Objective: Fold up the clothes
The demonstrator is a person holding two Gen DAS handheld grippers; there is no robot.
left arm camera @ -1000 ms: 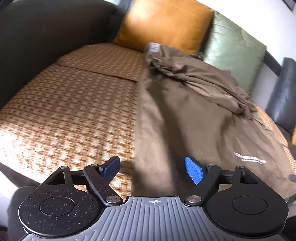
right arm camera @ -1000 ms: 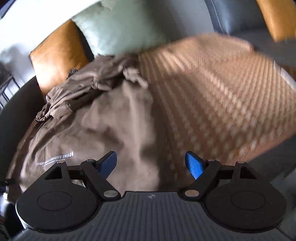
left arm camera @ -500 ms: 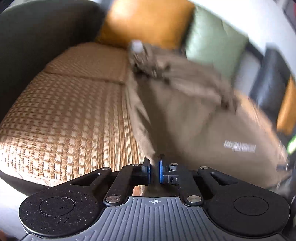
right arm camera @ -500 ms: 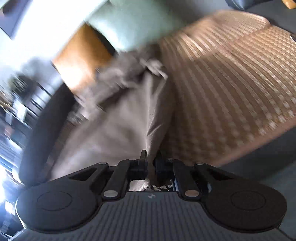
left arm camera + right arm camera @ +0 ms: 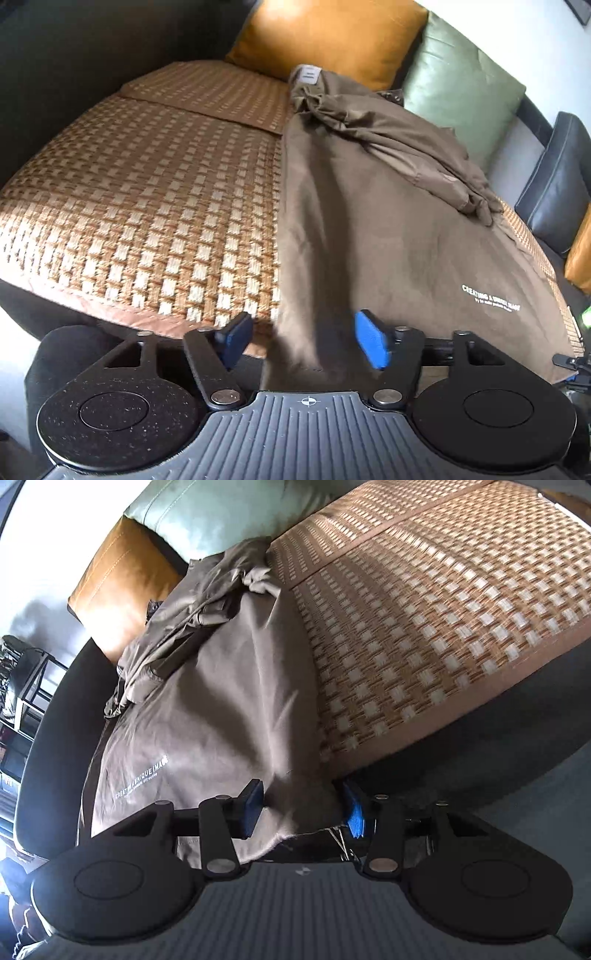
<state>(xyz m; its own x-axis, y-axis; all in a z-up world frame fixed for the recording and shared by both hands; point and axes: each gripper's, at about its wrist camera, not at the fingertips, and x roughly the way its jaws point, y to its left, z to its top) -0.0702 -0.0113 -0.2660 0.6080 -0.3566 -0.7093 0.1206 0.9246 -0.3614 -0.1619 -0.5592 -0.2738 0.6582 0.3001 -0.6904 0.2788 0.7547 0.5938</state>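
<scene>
A brown garment (image 5: pixel 388 221) with small white lettering lies spread on a woven mat over the sofa seat, its far part bunched up near the cushions. My left gripper (image 5: pixel 306 338) is at the garment's near left corner. Its jaws are opening, the hem lying loose between the blue pads without being pressed. In the right wrist view the same garment (image 5: pixel 221 709) reaches down to my right gripper (image 5: pixel 301 808) at the near right corner. Those jaws are opening too, with the hem between the pads but not pinched.
The woven mat (image 5: pixel 147 206) covers the seat on both sides of the garment. An orange cushion (image 5: pixel 325 37) and a green cushion (image 5: pixel 461 88) lean at the back. A dark armrest (image 5: pixel 554 184) stands at the right. A metal rack (image 5: pixel 26 686) is beyond the sofa.
Both grippers stood open a second ago, shut on the garment's near hem half a second ago, and now stand open again with the hem released. The garment lies flatter and more stretched toward me.
</scene>
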